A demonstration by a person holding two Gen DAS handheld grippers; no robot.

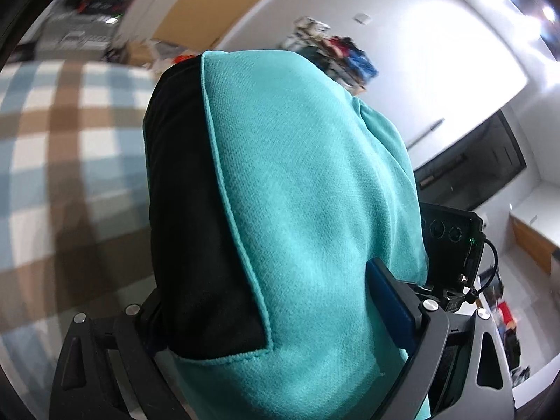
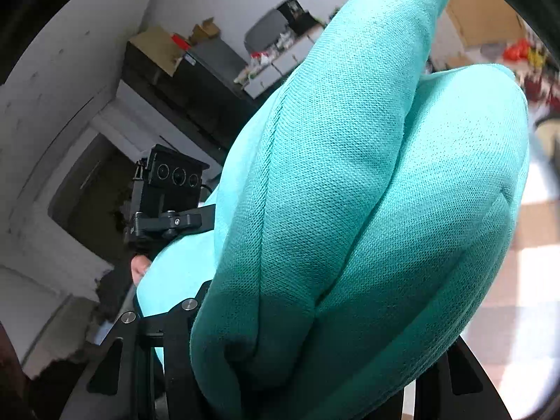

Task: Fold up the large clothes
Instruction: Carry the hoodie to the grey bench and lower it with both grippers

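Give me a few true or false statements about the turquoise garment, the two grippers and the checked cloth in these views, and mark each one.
1. The left gripper has turquoise garment bunched between its jaws. True.
2. The garment is plain turquoise throughout. False: the left wrist view shows a black panel beside a turquoise seam.
3. The right gripper is empty. False: thick folds of the garment fill its jaws.
4. A checked cloth in blue, brown and white lies behind the garment. True.
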